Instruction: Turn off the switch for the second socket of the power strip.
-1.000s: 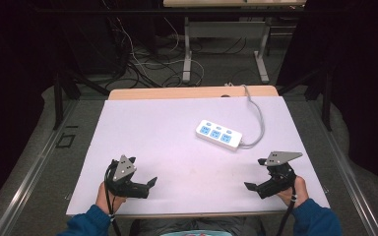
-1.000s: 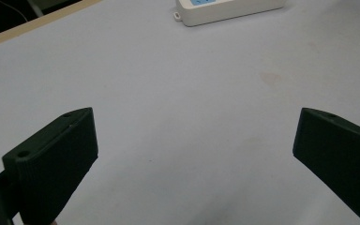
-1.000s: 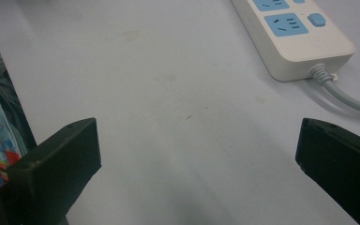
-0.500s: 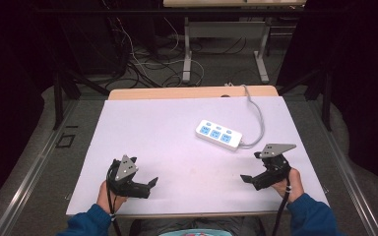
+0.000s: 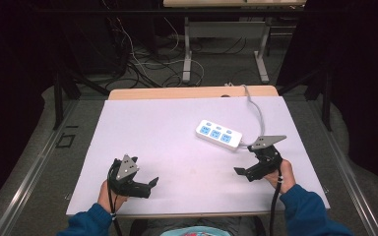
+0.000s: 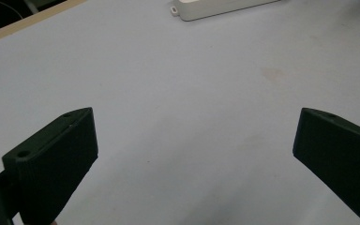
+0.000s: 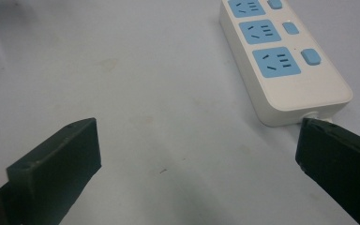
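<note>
Jaws spread wide, the right gripper (image 5: 246,169) sits just beside the white plastic power strip with blue sockets (image 5: 219,135) near the desk's (image 5: 142,123) right edge, seemingly lining up a grasp; the left gripper (image 5: 145,184), equally spread, waits at the near edge.

The white plastic power strip with three blue sockets (image 6: 225,7) is cut off by the top edge in the left gripper view; just one end and side show. In the right gripper view, its far end (image 7: 281,51) runs off the top. Its grey cord (image 5: 256,110) drops behind the worktop's far edge.
</note>
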### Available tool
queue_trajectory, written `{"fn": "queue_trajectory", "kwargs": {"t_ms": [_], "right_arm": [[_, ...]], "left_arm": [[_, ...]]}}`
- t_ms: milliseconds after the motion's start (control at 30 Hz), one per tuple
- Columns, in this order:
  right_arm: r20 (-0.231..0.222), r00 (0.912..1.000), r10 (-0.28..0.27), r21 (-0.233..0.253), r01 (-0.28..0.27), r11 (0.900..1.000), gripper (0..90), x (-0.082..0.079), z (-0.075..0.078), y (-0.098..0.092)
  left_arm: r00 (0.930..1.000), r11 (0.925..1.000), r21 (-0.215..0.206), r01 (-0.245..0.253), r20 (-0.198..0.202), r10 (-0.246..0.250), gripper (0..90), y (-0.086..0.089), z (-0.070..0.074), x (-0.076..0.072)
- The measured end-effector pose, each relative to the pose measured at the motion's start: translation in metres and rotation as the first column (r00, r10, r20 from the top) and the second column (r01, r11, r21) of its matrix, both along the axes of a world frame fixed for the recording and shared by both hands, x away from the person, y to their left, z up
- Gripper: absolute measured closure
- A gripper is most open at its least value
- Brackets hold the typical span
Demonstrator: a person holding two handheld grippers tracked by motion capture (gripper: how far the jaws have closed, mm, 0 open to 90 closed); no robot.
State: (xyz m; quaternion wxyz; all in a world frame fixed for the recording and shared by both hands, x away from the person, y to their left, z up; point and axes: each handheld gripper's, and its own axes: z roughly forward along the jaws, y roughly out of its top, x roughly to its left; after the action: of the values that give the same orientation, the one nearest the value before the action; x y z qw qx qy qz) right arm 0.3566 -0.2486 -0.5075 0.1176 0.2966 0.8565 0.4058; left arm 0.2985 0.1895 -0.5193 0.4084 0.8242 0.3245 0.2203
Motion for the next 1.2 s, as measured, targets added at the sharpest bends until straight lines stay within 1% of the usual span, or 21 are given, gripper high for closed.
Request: {"fn": "queue_trajectory", "kwargs": {"t_ms": [33,67,100,167,233,367,400,467,533,600,633,667,700,733,833,867,1067,1133,1167,1200], "right_arm": [[-0.008,0.9999,0.007,-0.005,-0.007,1.0,0.0,0.001,0.001,0.001],[0.006,1.0,-0.002,0.005,0.002,1.0,0.0,0.003,0.0,0.002],[-0.001,1.0,-0.002,0.004,0.002,1.0,0.0,0.004,0.0,0.002],[0.005,1.0,-0.006,0.005,0.005,1.0,0.0,0.007,0.001,0.003],[0.01,0.9999,-0.01,0.017,0.01,1.0,0.0,0.01,0.002,0.003],[0.013,0.9997,-0.018,0.014,0.018,1.0,0.0,0.014,0.001,0.007],[0.007,0.9999,-0.012,0.011,0.012,1.0,0.0,0.015,0.001,0.007],[0.009,0.9999,-0.011,0.004,0.011,1.0,0.0,0.018,0.002,0.009],[0.012,0.9998,-0.013,0.013,0.013,1.0,0.0,0.022,0.001,0.011],[0.001,0.9999,-0.011,0.009,0.011,1.0,0.0,0.025,0.001,0.013],[-0.007,1.0,0.0,-0.001,0.0,1.0,0.0,0.027,0.002,0.013],[0.003,1.0,-0.006,0.009,0.006,1.0,0.0,0.028,0.001,0.014],[0.01,0.9999,-0.005,0.005,0.005,1.0,0.0,0.03,0.001,0.015],[0.007,1.0,-0.005,0.014,0.005,1.0,0.0,0.031,0.001,0.016],[0.004,0.9999,-0.01,0.017,0.01,1.0,0.0,0.035,0.003,0.016],[0.01,0.9998,-0.016,0.024,0.016,1.0,0.0,0.036,0.002,0.017],[0.004,0.9999,-0.012,0.026,0.012,1.0,0.0,0.042,0.002,0.018],[0.007,0.9999,-0.014,0.033,0.014,0.999,0.0,0.045,0.002,0.02],[0.001,0.9999,-0.014,0.037,0.014,0.999,0.0,0.047,0.002,0.02],[0.004,0.9999,-0.017,0.042,0.017,0.999,0.0,0.048,0.002,0.021]], "left_arm": [[1.0,1.0,0.003,0.0,-0.004,0.0,0.0,0.0,0.0,0.0],[1.0,1.0,0.003,0.001,-0.004,-0.001,0.1,0.0,0.0,0.0],[1.0,1.0,0.003,0.001,-0.004,-0.001,0.0,0.0,0.0,0.001],[1.0,1.0,0.0,0.0,-0.006,0.0,0.0,-0.001,-0.001,0.001],[0.9999,0.9999,0.007,0.008,-0.006,-0.008,0.0,-0.001,-0.001,0.001],[1.0,0.9999,0.007,0.009,0.001,-0.009,0.0,-0.002,-0.001,0.001],[0.9999,0.9999,0.01,0.009,-0.005,-0.009,0.0,-0.002,-0.001,0.001],[0.9999,0.9999,0.011,0.01,-0.009,-0.01,0.0,-0.002,-0.001,0.0],[0.9999,0.9999,0.012,0.007,-0.01,-0.007,0.0,-0.001,0.0,-0.001],[1.0,0.9999,0.013,0.004,0.002,-0.004,0.0,-0.001,0.0,-0.001],[1.0,0.9999,0.014,0.005,-0.003,-0.005,0.0,0.0,0.0,0.0],[1.0,0.9998,0.017,0.004,-0.005,-0.004,0.0,0.0,0.0,0.0],[1.0,0.9998,0.02,0.005,-0.003,-0.004,0.0,0.0,0.0,0.0],[1.0,0.9998,0.019,0.006,-0.003,-0.006,0.0,-0.001,-0.001,0.0],[1.0,0.9998,0.019,0.007,-0.004,-0.007,0.0,-0.001,-0.001,-0.001],[1.0,0.9998,0.019,0.007,-0.004,-0.007,0.0,-0.001,-0.001,-0.001],[1.0,0.9998,0.021,0.0,0.001,0.0,0.0,-0.001,0.0,-0.001],[1.0,0.9997,0.022,-0.004,-0.004,0.004,0.0,0.0,-0.001,-0.001],[1.0,0.9998,0.021,-0.006,-0.001,0.006,0.0,0.0,-0.001,-0.001],[1.0,0.9998,0.018,-0.006,0.001,0.006,0.0,0.0,-0.001,-0.001]]}}
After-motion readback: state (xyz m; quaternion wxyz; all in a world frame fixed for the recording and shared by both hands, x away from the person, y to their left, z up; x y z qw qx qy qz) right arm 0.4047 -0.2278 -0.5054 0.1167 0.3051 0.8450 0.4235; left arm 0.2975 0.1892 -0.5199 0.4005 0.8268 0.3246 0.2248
